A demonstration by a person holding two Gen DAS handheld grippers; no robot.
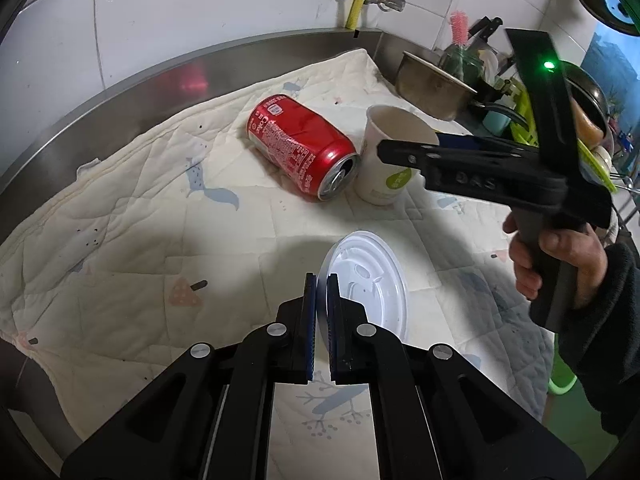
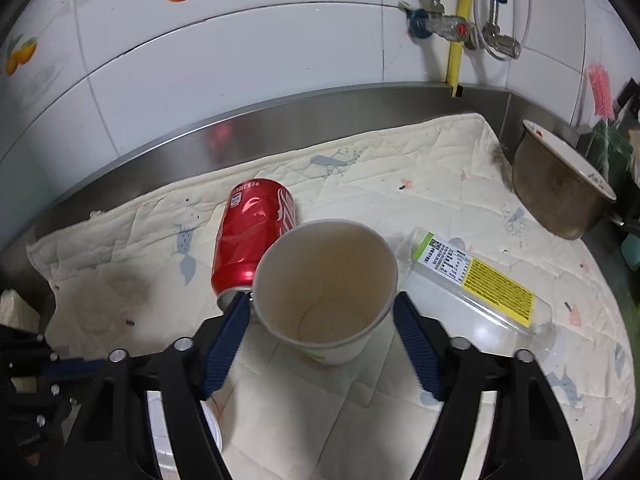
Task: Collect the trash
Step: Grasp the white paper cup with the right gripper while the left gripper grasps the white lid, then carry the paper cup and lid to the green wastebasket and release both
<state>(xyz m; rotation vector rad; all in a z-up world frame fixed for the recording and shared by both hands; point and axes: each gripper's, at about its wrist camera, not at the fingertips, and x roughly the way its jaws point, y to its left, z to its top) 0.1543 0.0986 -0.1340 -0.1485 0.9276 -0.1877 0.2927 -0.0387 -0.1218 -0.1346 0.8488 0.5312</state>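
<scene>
Pinching the white lid (image 1: 366, 280), the left tool (image 1: 321, 292) (right tool (image 2: 322, 320) gapes around paper cup (image 2: 326, 288))

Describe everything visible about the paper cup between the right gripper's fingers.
The paper cup is white with a green mark low on its side, open-topped, empty, its inside faintly stained. It stands upright on the quilted cloth, beside the red can lying on its side. The right gripper straddles it, pads not yet pressing.

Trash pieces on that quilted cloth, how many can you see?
4: a red can lying at the back, a paper cup upright beside it, a plastic bottle lying right, a white lid nearest. More may be hidden.
</scene>
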